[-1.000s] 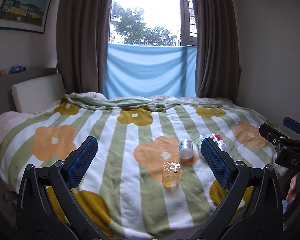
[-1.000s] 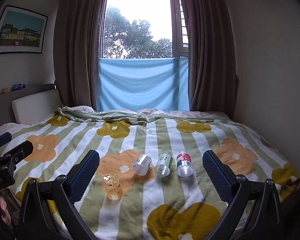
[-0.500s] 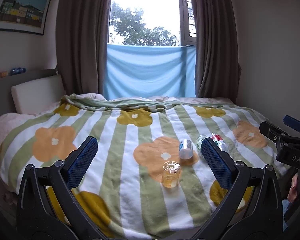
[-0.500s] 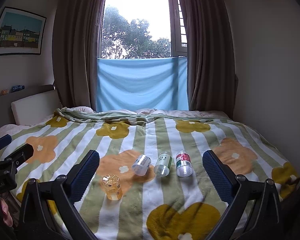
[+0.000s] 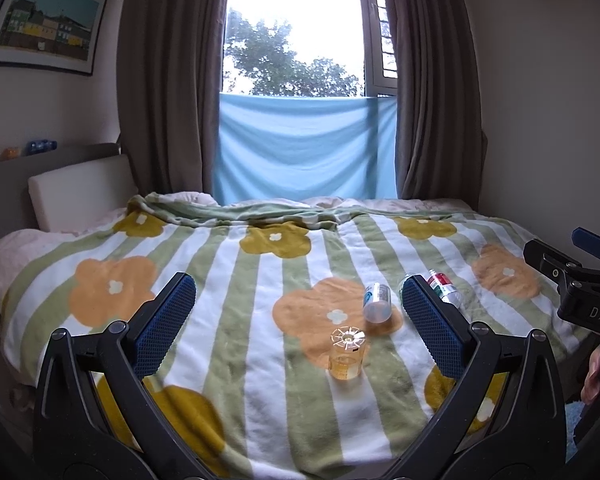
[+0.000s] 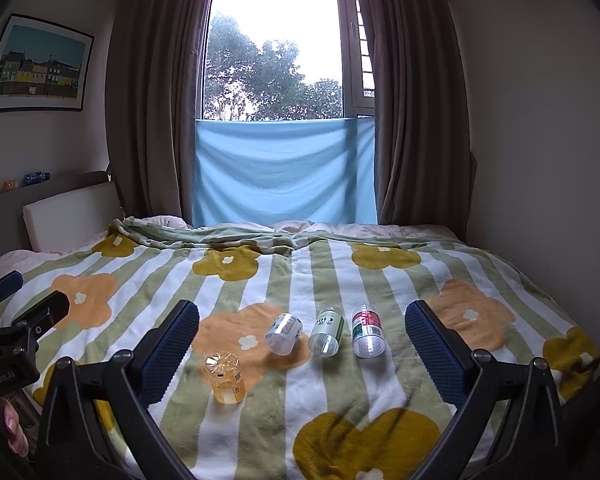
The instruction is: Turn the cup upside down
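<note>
A small amber see-through cup [image 5: 347,353] stands on the striped flower blanket, its patterned end up; it also shows in the right wrist view [image 6: 225,377]. My left gripper [image 5: 298,324] is open and empty, held back from the cup, which sits between its fingers in view, nearer the right one. My right gripper [image 6: 302,344] is open and empty, with the cup close to its left finger [image 6: 168,350]. The right gripper's body shows at the right edge of the left wrist view [image 5: 580,284].
Three small bottles lie on their sides behind the cup: a blue-labelled one [image 6: 283,332], a green-labelled one [image 6: 327,330], a red-labelled one [image 6: 366,330]. The bed [image 6: 480,280] fills the room, with a white pillow [image 6: 68,212] at left and curtains and window behind.
Almost nothing differs. Both views have shifted very slightly; the cup and bottles lie as before and both grippers stay open.
</note>
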Demonstrator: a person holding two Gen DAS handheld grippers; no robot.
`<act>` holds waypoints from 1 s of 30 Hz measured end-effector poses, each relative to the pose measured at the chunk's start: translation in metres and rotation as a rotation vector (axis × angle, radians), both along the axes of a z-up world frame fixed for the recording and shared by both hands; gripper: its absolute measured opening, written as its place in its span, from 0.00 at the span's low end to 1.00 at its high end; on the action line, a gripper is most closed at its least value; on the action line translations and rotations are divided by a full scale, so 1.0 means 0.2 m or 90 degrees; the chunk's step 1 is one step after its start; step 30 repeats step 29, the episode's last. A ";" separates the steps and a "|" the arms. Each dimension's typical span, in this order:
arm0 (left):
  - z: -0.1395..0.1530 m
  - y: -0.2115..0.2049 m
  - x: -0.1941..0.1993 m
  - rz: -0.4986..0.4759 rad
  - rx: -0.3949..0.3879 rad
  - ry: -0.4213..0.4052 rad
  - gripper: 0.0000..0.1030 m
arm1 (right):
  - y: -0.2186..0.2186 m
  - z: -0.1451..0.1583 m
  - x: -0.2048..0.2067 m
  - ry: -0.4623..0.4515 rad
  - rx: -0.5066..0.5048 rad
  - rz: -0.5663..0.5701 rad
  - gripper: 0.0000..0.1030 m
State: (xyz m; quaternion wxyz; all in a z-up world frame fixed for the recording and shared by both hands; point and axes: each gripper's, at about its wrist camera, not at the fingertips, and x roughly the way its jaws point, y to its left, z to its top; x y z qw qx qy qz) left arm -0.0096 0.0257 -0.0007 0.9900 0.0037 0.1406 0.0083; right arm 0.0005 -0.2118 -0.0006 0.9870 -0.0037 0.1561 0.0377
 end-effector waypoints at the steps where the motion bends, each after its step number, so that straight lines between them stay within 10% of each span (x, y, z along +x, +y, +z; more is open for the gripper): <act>1: 0.00 0.00 0.00 0.000 0.001 0.000 1.00 | 0.00 0.00 0.00 0.000 0.000 0.000 1.00; 30: 0.04 -0.06 -0.05 0.009 0.021 -0.047 1.00 | 0.00 0.01 0.01 0.001 -0.001 -0.002 1.00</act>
